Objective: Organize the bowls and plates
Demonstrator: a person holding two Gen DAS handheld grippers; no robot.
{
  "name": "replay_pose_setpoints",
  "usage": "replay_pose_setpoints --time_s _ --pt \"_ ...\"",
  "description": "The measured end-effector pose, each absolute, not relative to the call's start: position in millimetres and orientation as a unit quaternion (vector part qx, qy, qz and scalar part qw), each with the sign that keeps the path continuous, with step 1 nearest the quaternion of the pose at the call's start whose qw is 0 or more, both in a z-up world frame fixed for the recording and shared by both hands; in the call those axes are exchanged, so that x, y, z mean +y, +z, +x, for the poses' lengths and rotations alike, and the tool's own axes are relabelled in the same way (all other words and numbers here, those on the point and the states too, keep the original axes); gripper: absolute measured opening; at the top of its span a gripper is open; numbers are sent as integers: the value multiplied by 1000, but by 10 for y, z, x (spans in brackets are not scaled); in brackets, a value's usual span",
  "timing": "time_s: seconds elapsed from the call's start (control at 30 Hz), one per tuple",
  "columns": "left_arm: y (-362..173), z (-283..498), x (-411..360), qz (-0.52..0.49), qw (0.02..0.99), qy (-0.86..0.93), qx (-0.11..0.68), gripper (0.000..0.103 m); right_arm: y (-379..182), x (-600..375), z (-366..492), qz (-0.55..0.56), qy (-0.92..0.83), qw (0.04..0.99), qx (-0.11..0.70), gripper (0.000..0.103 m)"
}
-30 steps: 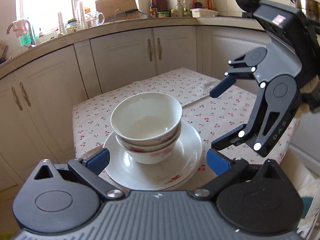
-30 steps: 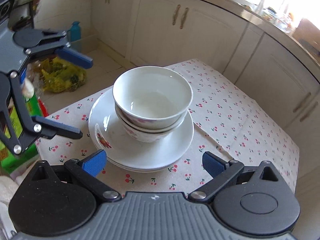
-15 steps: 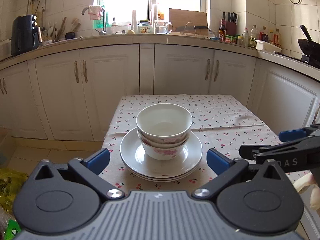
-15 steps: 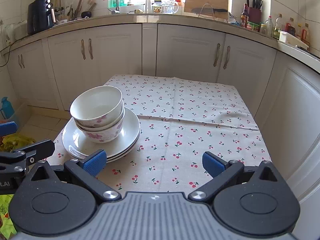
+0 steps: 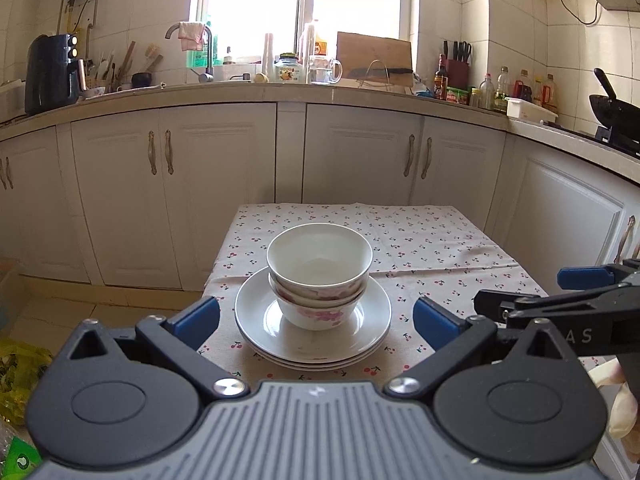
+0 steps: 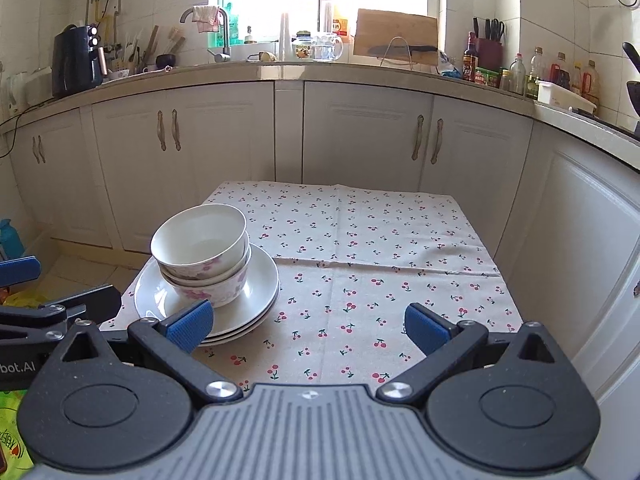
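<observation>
The left gripper [image 5: 316,322] is nearest to the work: its black jaws with blue pads stand wide open and hold nothing, and the dishes lie straight ahead, centred in the gap between the two pads. The right gripper [image 6: 306,324] is also wide open and empty, but it looks at bare cloth; for it the dishes lie ahead and to the left, just past its left pad. So I judge that the left one is better placed for the next move, whatever that move will be.

The task's things make one pile near the front left part of the worktop. Two white ceramic bowls with pink flower print [image 5: 319,268] are nested, the upper one sitting in the lower one with its mouth up. They rest in the middle of a stack of white round plates [image 5: 372,318]; three rims seem to show, but I cannot count them surely. The pile is round, so it has no long axis, and a grip can come from any side.

The small worktop with a cream cloth printed with red cherries [image 6: 380,248] has much free cloth on its right half. Behind it stand the cream kitchen cabinets [image 5: 224,184], and above them a long counter with a tap, bottles and a bright window.
</observation>
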State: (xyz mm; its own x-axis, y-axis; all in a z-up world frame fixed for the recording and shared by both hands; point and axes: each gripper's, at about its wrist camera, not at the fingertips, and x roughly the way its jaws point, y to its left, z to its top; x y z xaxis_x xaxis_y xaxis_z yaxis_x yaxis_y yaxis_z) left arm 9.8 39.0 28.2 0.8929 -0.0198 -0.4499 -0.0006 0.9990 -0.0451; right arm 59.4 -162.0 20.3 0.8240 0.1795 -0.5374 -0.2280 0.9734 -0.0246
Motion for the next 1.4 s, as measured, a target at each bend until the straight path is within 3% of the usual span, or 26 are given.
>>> replay_pose_setpoints --time_s 1.4 --pt "285 67 465 -44 973 -12 227 102 273 -1598 512 -51 90 962 254 103"
